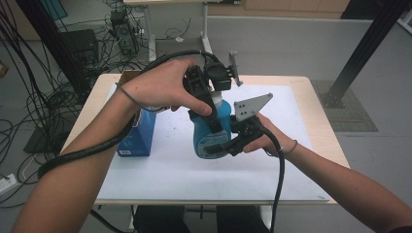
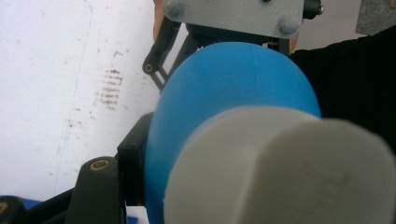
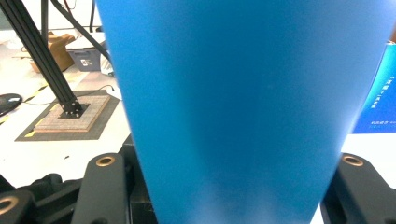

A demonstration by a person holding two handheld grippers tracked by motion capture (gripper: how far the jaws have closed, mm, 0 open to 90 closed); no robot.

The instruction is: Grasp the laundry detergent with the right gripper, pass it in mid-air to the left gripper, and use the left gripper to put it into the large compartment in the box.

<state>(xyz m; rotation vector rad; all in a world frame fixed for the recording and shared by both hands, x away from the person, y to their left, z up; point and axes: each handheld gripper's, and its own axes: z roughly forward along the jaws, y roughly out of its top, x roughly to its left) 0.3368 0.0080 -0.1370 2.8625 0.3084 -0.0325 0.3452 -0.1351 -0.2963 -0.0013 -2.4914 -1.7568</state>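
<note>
A blue bottle (image 1: pixel 210 137) with a white cap (image 1: pixel 220 98) is held over the white mat, between both grippers. My left gripper (image 1: pixel 215 121) comes down from above and is shut on the bottle's top end. In the left gripper view the cap (image 2: pixel 280 168) sits close to the lens, with the blue body (image 2: pixel 233 88) beyond it and one black jaw against its left side. My right gripper (image 1: pixel 219 147) reaches in from the right and is shut on the lower body. There the bottle (image 3: pixel 243 107) stands between both jaws.
A blue carton (image 1: pixel 138 133) stands on the white mat (image 1: pixel 170 170) left of the bottle, partly under my left forearm. The wooden table's edge (image 1: pixel 320 121) runs along the right. A black frame post (image 1: pixel 359 53) rises at the back right, and cables (image 1: pixel 29 97) lie on the floor at the left.
</note>
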